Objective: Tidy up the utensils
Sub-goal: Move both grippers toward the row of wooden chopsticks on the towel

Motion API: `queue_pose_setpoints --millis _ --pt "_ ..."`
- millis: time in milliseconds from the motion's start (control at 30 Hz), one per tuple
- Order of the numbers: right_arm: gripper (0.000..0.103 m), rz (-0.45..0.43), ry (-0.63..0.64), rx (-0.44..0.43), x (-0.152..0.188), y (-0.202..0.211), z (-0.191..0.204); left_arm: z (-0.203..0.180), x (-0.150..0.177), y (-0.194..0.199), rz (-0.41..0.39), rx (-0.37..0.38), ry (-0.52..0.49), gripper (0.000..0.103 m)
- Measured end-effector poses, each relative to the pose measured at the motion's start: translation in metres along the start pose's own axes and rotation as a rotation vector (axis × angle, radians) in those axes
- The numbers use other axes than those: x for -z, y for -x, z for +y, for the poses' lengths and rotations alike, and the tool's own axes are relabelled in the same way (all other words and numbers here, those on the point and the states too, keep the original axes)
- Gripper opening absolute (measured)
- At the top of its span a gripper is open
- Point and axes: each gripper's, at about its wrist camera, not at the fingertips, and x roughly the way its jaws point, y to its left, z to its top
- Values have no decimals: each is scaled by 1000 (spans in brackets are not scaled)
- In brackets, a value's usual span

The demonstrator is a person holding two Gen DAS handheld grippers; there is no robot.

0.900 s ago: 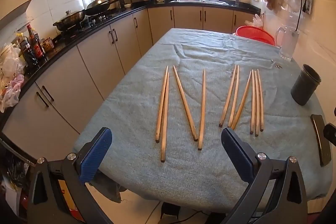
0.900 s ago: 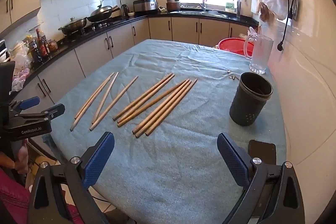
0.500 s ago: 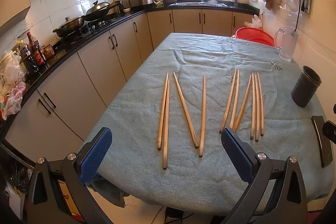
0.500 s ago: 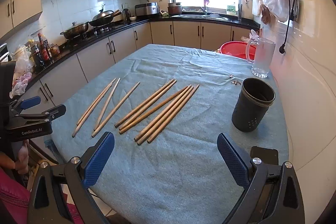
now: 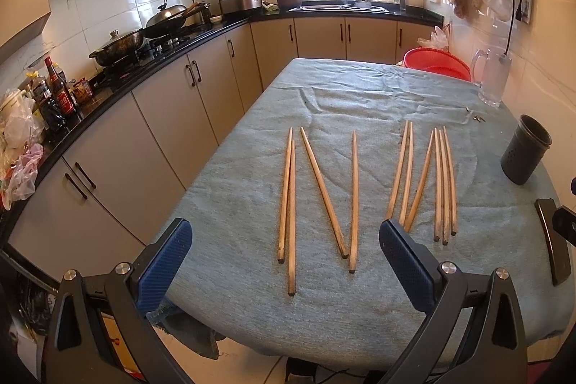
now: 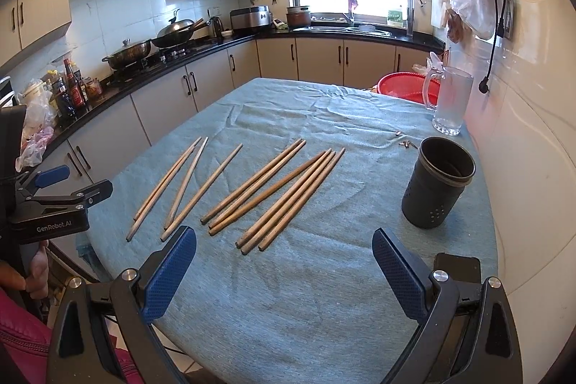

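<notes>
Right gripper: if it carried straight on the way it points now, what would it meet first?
Probably the bare cloth just short of the three rightmost chopsticks. The right gripper is open, empty and angled down; depth is uncertain.

Left gripper [image 5: 285, 252]: black angular plastic frame, two broad fingers faced with dimpled blue pads [image 5: 163, 261], a round silver screw head at each finger base. Right gripper [image 6: 284, 270]: same build. Seen from the right wrist view, the left unit's black body carries white "GenRobot.AI" lettering; magenta quilted sleeve [image 6: 21, 344] at near left.
</notes>
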Motion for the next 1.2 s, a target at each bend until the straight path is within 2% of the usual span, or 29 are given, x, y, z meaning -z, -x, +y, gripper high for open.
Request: queue_pose_setpoints --millis 900,1000,1200 --pt "100 10 -90 -11 -7 -20 4 17 -9 -21 23 29 -25 103" --pt "100 51 -93 0 -9 -26 6 19 -12 -27 27 33 -27 103" --pt "100 72 -100 36 -12 -36 6 22 -18 -40 38 52 -37 103"
